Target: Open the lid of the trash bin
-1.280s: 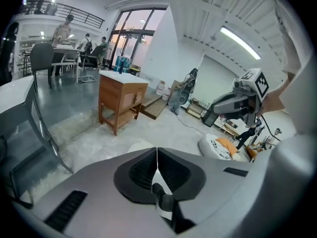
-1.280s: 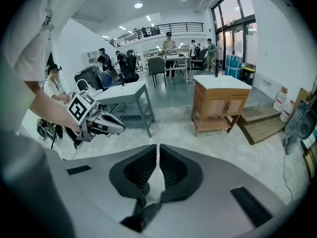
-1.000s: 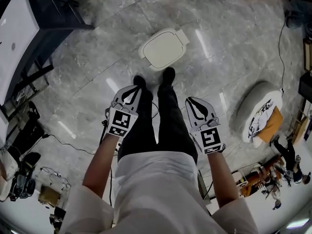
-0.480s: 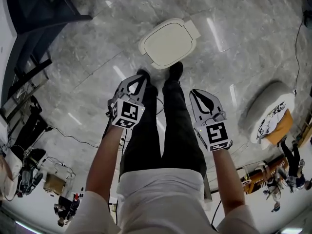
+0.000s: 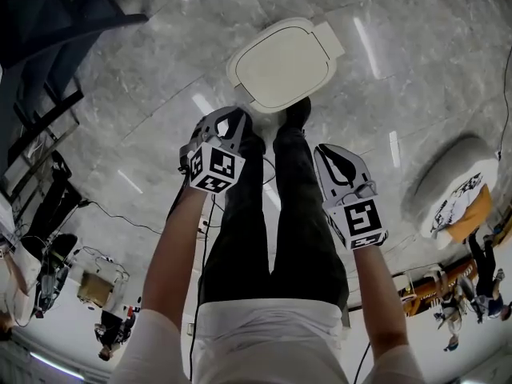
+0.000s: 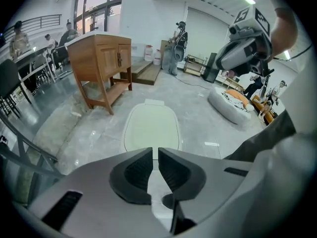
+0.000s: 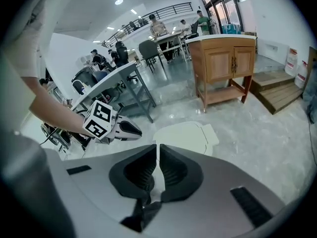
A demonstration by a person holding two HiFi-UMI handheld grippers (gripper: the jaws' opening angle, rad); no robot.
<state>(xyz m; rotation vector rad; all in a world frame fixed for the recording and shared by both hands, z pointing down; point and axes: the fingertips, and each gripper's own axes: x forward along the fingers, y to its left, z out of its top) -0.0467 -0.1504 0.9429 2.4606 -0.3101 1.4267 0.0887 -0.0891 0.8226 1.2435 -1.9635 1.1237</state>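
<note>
- Head view: from overhead, steeply down past legs (image 5: 272, 214) to floor (image 5: 144, 94), trash bin (image 5: 282, 64) just ahead.
- Left gripper view: along own jaws, forward and downward, trash bin near.
- Right gripper view: likewise, from the right; shares trash bin and wooden cabinet (image 7: 223, 63) with left gripper view.

Item: we record one trash bin (image 5: 234, 78), seen from above, so little but its top shows.
Lid (image 5: 280, 62): pale cream-white, a rounded rectangle with a flat panel inside a raised rim line.
Lid state: we read it as down, lying flat over the bin's mouth; no gap shows at its edge.
Hinge tab (image 5: 330, 38): a short flat tab of the same colour juts from the far short side.
Pose: upright; its long axis runs away from the person, skewed to the right in the head view.
Place: on the grey marbled floor (image 5: 144, 78), near edge just beside the person's black shoes (image 5: 298, 112).
Contents: hidden under the lid.
</note>
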